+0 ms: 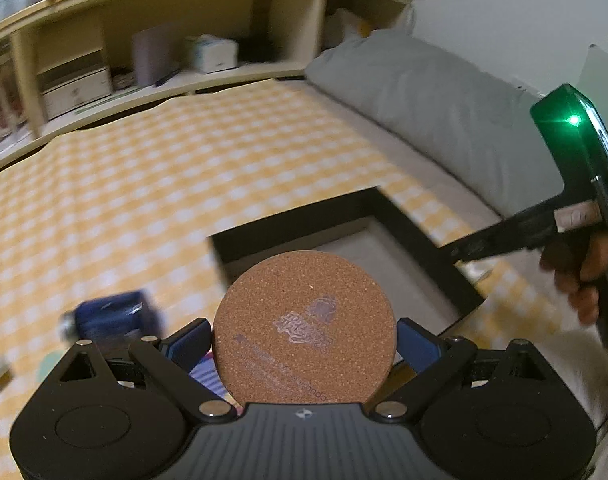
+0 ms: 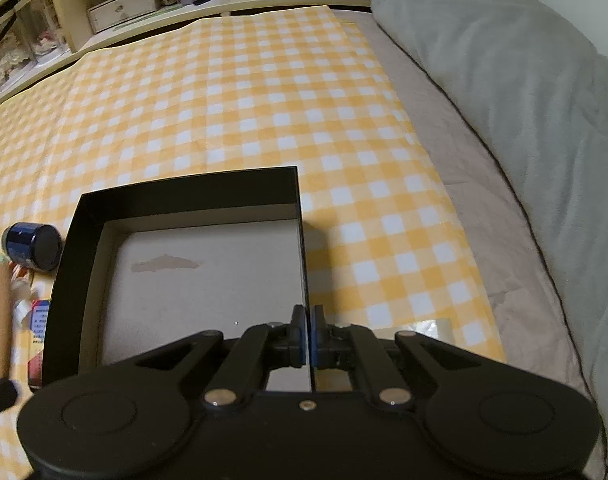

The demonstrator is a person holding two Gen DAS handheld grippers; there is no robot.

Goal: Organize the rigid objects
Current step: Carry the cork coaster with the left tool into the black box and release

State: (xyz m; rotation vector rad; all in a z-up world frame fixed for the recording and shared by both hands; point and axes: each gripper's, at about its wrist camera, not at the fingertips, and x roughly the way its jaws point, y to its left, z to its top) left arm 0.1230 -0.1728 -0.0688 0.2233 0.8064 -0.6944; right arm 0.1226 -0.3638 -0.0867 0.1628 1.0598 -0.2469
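Note:
My left gripper (image 1: 304,340) is shut on a round cork coaster (image 1: 304,326) and holds it flat above the near left corner of a black open box (image 1: 408,236). My right gripper (image 2: 308,334) is shut on the right wall of the black box (image 2: 301,248), one finger inside and one outside. The box has a pale bare floor (image 2: 199,292). A dark blue jar (image 2: 33,246) lies on its side left of the box; it also shows blurred in the left wrist view (image 1: 111,316). The right gripper's body shows in the left wrist view (image 1: 576,200).
The box sits on a yellow checked cloth (image 2: 263,92) over a bed. A grey pillow (image 2: 524,92) lies along the right. Wooden shelves (image 1: 163,52) with boxes stand at the back. Small packets (image 2: 37,320) lie left of the box.

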